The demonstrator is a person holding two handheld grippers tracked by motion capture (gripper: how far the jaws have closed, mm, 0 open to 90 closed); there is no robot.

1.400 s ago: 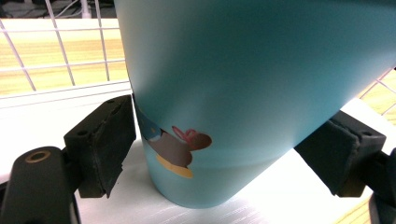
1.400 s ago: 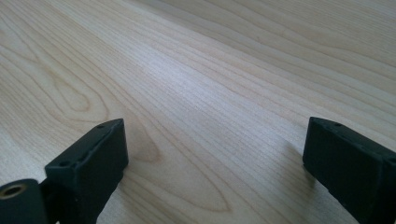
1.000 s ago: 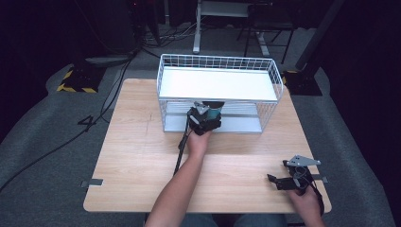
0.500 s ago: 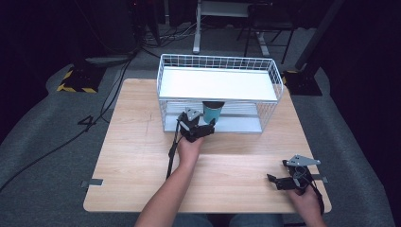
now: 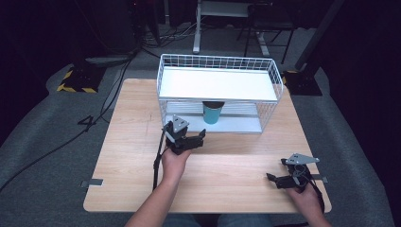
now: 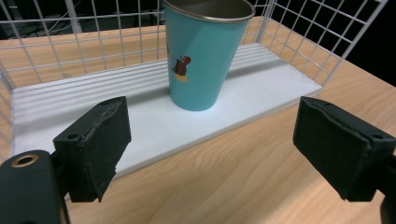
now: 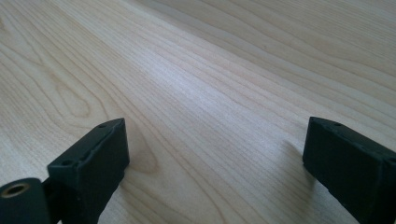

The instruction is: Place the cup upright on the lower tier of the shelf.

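Tongs of the right hand point(image 5: 279, 179) rest near the near right corner of the light wooden tabletop point(image 5: 236, 165), with the jaws spread wide over bare wood; in the right gripper view nothing lies between them. This hand is in the same place as one second ago, so it takes no part in the work for now.

Farther in, near the middle of the tabletop, the left tongs point(image 5: 191, 140) are also spread wide and hold nothing. One second ago they were right at the front of the white wire rack point(image 5: 163, 90), at the cup; half a second ago they were a little back; now they stand apart from the rack, on the near side of it. In my judgement this means the cup was released and the placing is finished, and the left hand is going back.

The teal metal cup with a dark rim point(image 6: 203, 51) stands upright on the white lower shelf point(image 6: 261, 79) of the rack, about in the middle of its length and close to its front edge, under the white upper shelf point(image 5: 217, 84). It is free of both tongs.

On the side of the cup there is a small picture point(image 6: 180, 67), brown and orange, maybe a little animal figure. No letters or brand name can be read on it, and I see no writing on the rack.
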